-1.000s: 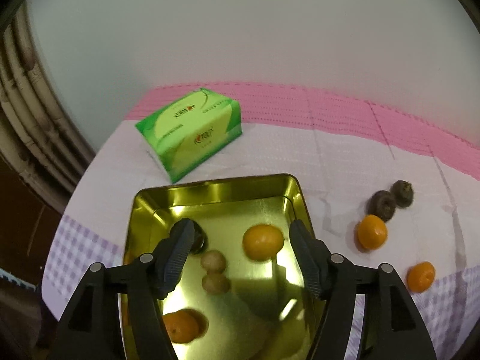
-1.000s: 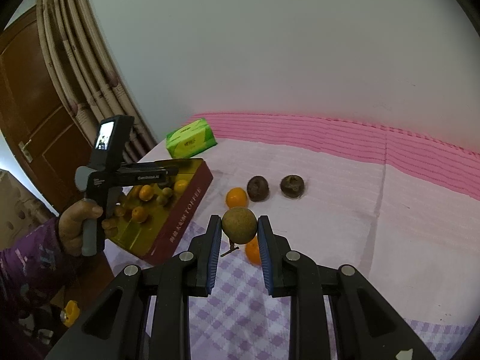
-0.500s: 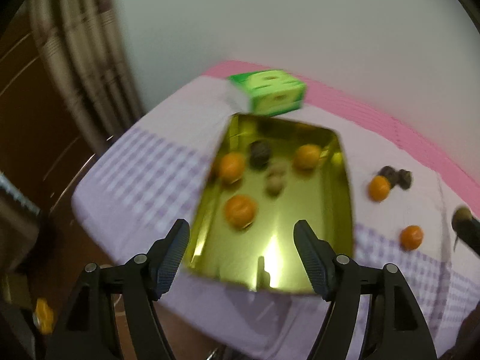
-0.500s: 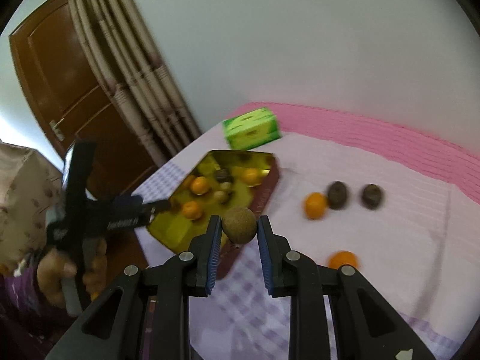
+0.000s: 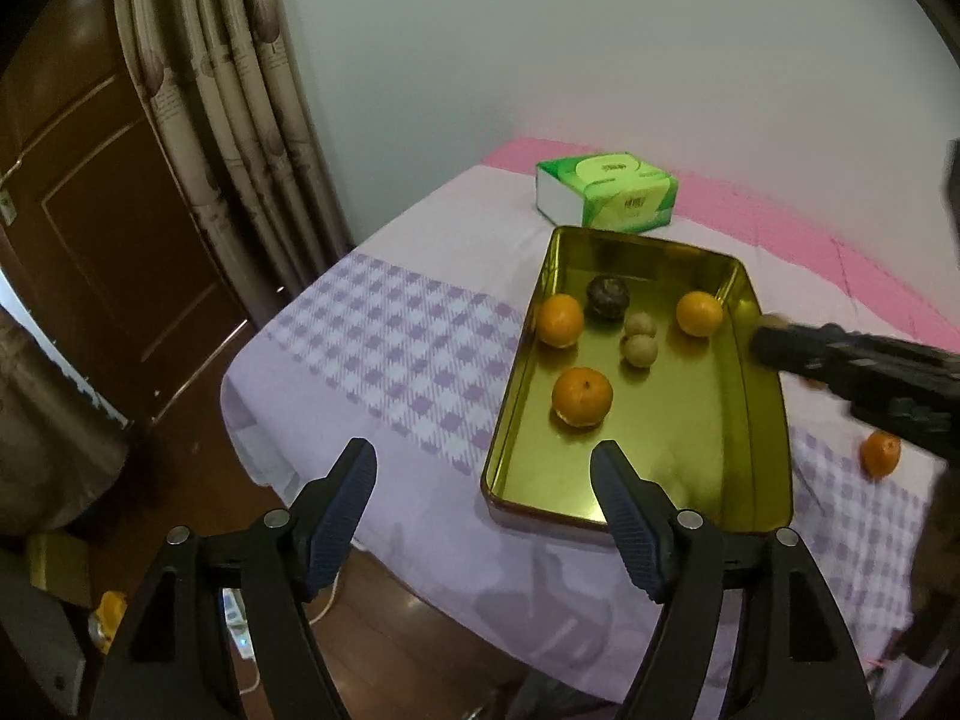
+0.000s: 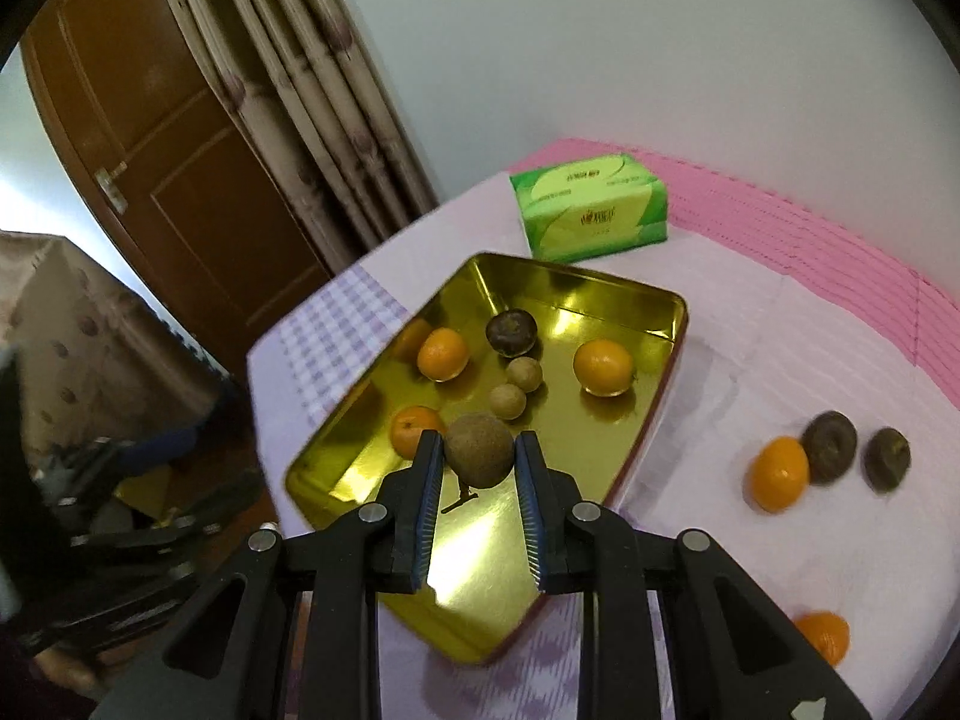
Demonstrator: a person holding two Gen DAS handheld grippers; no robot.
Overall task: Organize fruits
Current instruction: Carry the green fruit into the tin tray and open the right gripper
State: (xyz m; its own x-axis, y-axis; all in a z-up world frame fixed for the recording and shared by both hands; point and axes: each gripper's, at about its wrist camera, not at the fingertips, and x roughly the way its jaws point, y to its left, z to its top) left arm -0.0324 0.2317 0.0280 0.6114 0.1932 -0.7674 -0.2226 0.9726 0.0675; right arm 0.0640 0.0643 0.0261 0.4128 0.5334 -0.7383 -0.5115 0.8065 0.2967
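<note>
Checked lilac cloth covers the surface, a brown door and curtains behind. Right tongs (image 6: 479, 461) clamp a round brownish-green fruit (image 6: 480, 447), hanging above the near half of the gold rectangular metal tray (image 6: 672, 324), whose long axis runs away from them. Left tongs (image 5: 483, 489), jaws just widening and empty, hover off the tray's near short edge, farther from the loose orange mandarins (image 6: 777, 473).

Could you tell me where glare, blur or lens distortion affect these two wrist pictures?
Left wrist view: the right gripper is motion-blurred at the right edge, the curtain bows from fisheye distortion. Right wrist view: glare patches on the gold tray, fruit on the cloth smeared, the held brown fruit sharp.
</note>
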